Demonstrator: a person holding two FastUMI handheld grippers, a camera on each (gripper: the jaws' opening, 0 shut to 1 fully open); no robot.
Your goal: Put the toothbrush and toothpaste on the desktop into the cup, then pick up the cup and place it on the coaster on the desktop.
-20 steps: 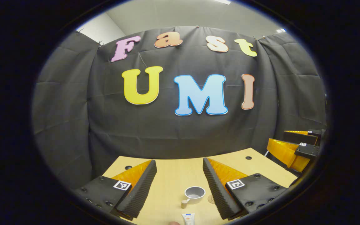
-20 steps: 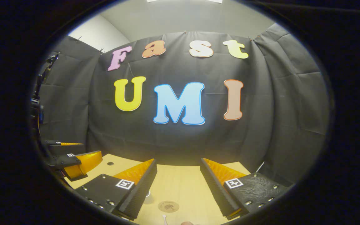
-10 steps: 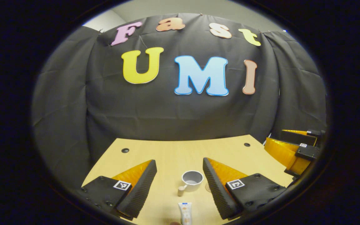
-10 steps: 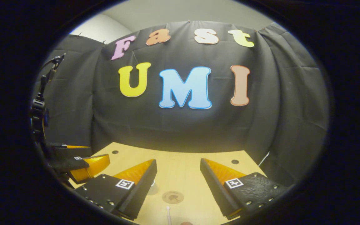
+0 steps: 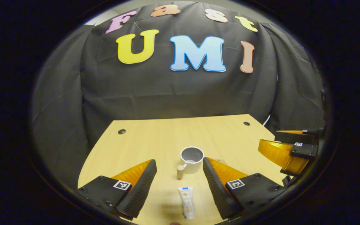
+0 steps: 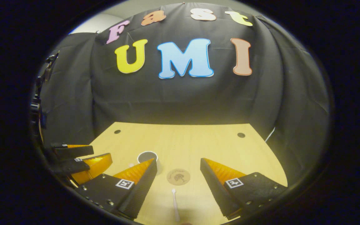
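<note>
Tongs, left (image 5: 179, 184) and right (image 6: 178, 184), both wide open, empty, above toothpaste (image 5: 187, 202) and toothbrush (image 6: 175, 204).

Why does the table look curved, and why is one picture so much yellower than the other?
Left gripper view: the fisheye lens bends the table edge; light is even, the cup and toothpaste crisp. Right gripper view: warmer and glarier on the table, with the cup's inside dark and the toothbrush pale and faint.

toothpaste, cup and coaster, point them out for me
toothpaste (image 5: 187, 202), left gripper view, middle of the tube
cup (image 5: 192, 160), left gripper view, its outer wall and rim
coaster (image 6: 178, 177), right gripper view, centre of the disc
</note>
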